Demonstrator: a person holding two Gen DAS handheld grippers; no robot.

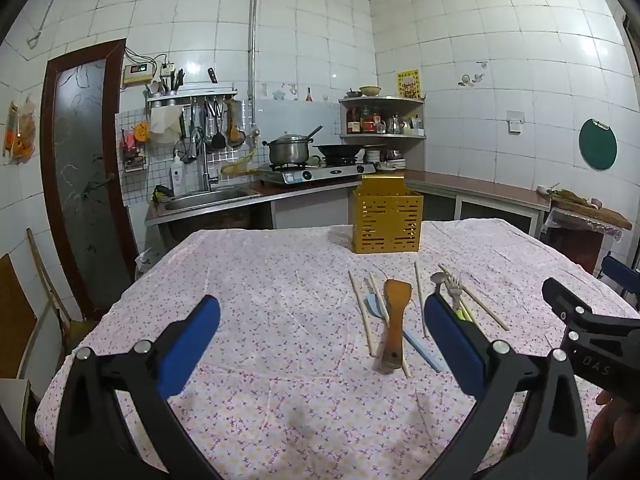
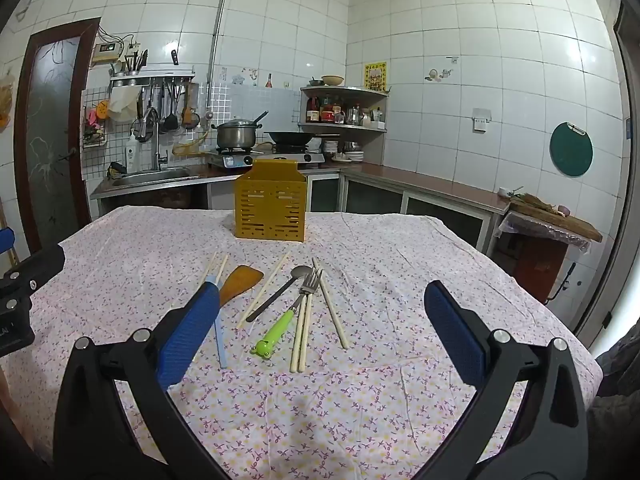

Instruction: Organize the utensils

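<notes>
A yellow perforated utensil holder point(image 1: 386, 220) point(image 2: 270, 207) stands upright at the far middle of the table. In front of it lie loose utensils: a wooden spatula point(image 1: 394, 320) point(image 2: 239, 280), a light blue utensil point(image 1: 416, 342) point(image 2: 221, 340), a metal spoon point(image 2: 280, 290), a fork with a green handle point(image 2: 286, 318) and several wooden chopsticks point(image 2: 332, 308) point(image 1: 362, 312). My left gripper point(image 1: 320, 336) hovers open, low over the cloth, left of the pile. My right gripper point(image 2: 322, 334) is open too, above the near ends of the utensils. Nothing is between either pair of fingers.
The table point(image 1: 260, 280) has a pink flowered cloth. Behind it run a counter with a sink point(image 1: 204, 198), a gas stove with a pot point(image 1: 290, 148) and a wok, and a corner shelf point(image 1: 382, 118). A cutting board point(image 2: 556, 216) sits on a stand at right.
</notes>
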